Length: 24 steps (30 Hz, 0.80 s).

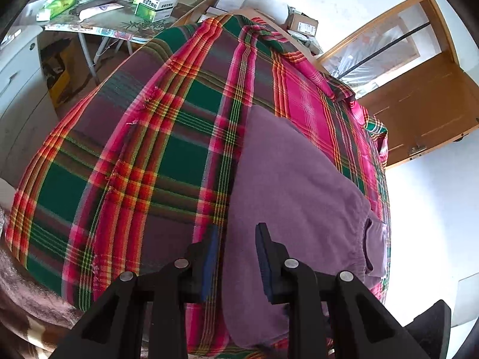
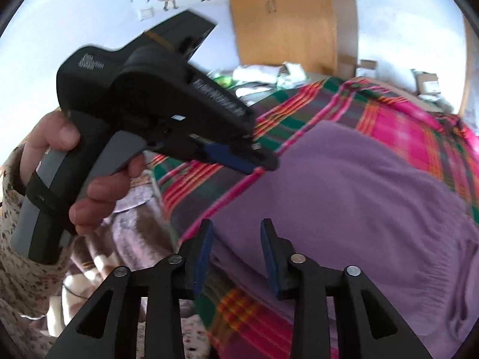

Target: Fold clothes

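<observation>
A purple garment (image 1: 299,185) lies flat on a red, green and pink plaid bedsheet (image 1: 134,155), its gathered elastic waist toward the right. My left gripper (image 1: 238,233) is open above the garment's left edge, with nothing held between its blue pads. In the right wrist view a hand (image 2: 89,191) in a speckled sleeve holds the left gripper (image 2: 263,164), whose tips sit at the edge of the purple garment (image 2: 359,197). My right gripper (image 2: 236,227) stands open over the garment's near part, above the plaid sheet (image 2: 248,314).
A folding table (image 1: 167,30) with boxes and bags stands beyond the bed. A white cabinet (image 1: 18,74) is at the left and cardboard boxes (image 1: 302,24) sit behind the bed. A wooden door (image 1: 419,110) is at the right. A fuzzy brown blanket (image 2: 131,233) lies at the bed's near side.
</observation>
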Each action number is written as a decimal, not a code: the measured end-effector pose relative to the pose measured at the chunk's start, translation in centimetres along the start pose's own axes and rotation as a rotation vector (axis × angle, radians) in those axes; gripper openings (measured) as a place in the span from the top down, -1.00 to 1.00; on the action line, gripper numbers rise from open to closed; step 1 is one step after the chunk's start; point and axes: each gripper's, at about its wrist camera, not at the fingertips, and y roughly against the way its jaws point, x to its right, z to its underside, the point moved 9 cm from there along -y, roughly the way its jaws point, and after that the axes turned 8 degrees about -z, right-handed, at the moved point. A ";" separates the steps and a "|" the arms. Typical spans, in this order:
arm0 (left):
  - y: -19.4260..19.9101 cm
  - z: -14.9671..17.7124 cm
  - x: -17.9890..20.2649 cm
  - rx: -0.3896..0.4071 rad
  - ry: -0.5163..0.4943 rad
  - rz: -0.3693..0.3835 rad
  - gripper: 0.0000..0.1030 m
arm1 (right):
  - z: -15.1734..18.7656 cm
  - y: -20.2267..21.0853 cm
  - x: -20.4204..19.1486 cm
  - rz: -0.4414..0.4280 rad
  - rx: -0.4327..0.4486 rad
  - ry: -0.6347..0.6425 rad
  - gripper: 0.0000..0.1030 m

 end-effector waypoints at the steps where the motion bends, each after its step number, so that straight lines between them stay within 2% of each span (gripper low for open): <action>1: 0.0 0.0 -0.1 -0.001 0.001 0.000 0.50 | 0.1 -0.5 -0.2 -0.006 -0.011 -0.001 0.07; 4: -0.4 -0.2 -0.3 -0.010 -0.005 0.001 0.48 | 0.5 -1.8 -0.5 0.010 -0.043 0.012 0.07; 11: -1.2 -1.0 -0.3 -0.033 0.007 0.031 0.44 | 0.8 -2.6 -0.8 0.119 -0.047 0.068 0.07; 20: -1.8 -1.8 0.2 -0.033 -0.018 0.032 0.43 | 1.4 -3.6 -1.8 0.255 -0.049 0.182 0.08; 24: -1.9 -2.3 0.3 -0.037 -0.026 0.040 0.42 | 1.4 -3.4 -1.2 0.273 -0.032 0.145 0.34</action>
